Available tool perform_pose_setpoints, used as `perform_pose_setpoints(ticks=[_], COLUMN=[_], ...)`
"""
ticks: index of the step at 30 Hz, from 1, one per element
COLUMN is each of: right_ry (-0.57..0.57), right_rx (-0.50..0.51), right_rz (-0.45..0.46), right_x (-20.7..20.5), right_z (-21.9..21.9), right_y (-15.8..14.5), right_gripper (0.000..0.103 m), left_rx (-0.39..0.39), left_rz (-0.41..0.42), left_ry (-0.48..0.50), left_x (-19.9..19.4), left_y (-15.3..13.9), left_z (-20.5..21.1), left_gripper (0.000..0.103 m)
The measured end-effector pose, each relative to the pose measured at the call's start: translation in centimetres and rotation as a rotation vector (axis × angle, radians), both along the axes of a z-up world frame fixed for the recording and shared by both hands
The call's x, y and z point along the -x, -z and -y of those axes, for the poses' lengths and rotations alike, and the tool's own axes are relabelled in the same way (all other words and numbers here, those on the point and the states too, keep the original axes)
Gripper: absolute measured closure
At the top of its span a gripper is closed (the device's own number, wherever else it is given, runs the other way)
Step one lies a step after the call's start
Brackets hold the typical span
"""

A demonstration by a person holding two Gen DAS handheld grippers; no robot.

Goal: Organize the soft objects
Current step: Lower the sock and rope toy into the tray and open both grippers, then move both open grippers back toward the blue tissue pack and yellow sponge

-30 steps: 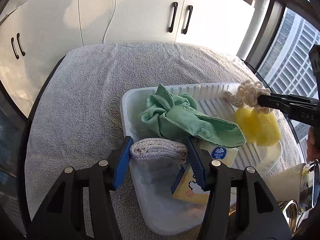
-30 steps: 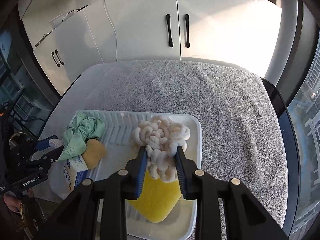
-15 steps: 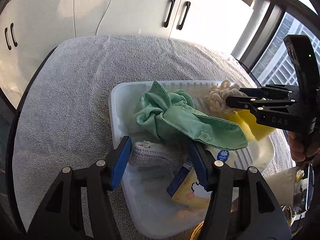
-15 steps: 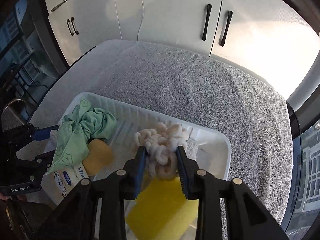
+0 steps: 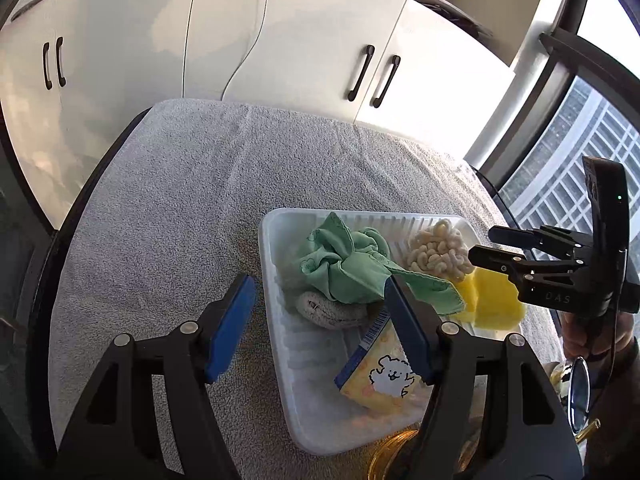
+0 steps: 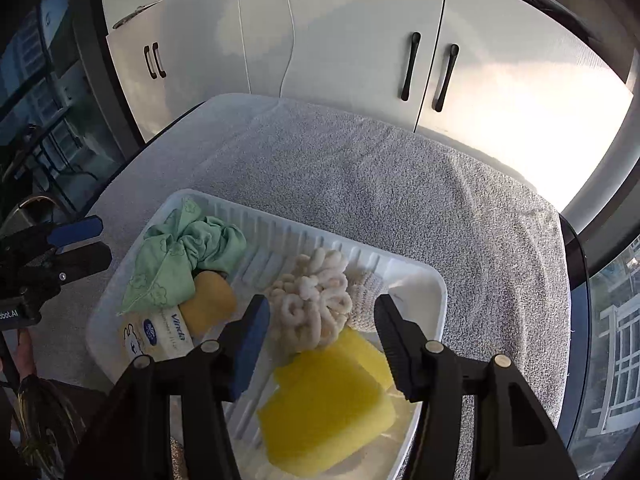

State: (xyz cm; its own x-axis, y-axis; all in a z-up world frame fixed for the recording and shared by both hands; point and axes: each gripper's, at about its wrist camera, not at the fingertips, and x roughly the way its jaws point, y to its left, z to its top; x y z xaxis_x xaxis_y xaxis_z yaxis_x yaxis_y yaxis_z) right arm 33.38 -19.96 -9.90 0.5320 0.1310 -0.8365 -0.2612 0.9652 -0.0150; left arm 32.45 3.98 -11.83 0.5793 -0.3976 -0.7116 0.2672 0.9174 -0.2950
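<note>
Soft objects are sitting together in a white ribbed tray (image 6: 424, 280) on a grey towel-covered table (image 5: 168, 216). Green cloth (image 5: 344, 268) is lying bunched at the far left corner, draping over a grey knitted pad (image 5: 332, 312). Tissue pack (image 6: 160, 332) is showing "Vinda" in blue script and a fluffy cartoon dog. Cream chenille bundle (image 6: 316, 300) is resting partly on a yellow sponge (image 6: 328, 404). Left gripper (image 5: 320, 320) is hovering over the tray's near edge, jaws wide apart, gripping nothing. Right gripper (image 6: 320, 336) is likewise spread wide, straddling the chenille bundle without touching it; its body is reading "DAS" in the left wrist view.
</note>
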Motion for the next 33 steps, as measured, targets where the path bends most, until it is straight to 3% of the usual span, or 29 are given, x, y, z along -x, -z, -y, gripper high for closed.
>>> perform_pose_setpoints(ticks=[5,15,25,33], right_ry=[0.104,0.286,0.404,0.439], right_rx=[-0.047,-0.091,-0.100,-0.096], right_rz=[0.030,0.021,0.006,-0.009], right_x=[1.2,5.4,12.4,19.1], right_z=[3.1,10.1,15.5,16.6], right_y=[-0.8,-0.8,0.8,2.3], right_gripper=[0.045,0.045,0.045,0.045], left_rx=[0.000,-0.071,-0.110,-0.174], left_rz=[0.004,-0.003,-0.030,-0.023], left_ry=[-0.059,-0.131,-0.188,-0.179], left_x=[0.9,3.6,7.2,12.3], left_y=[-0.1,0.9,2.8,4.1], left_z=[-1.8,-5.2,-9.0,-10.7], left_gripper=[0.037,0.037,0.037,0.037])
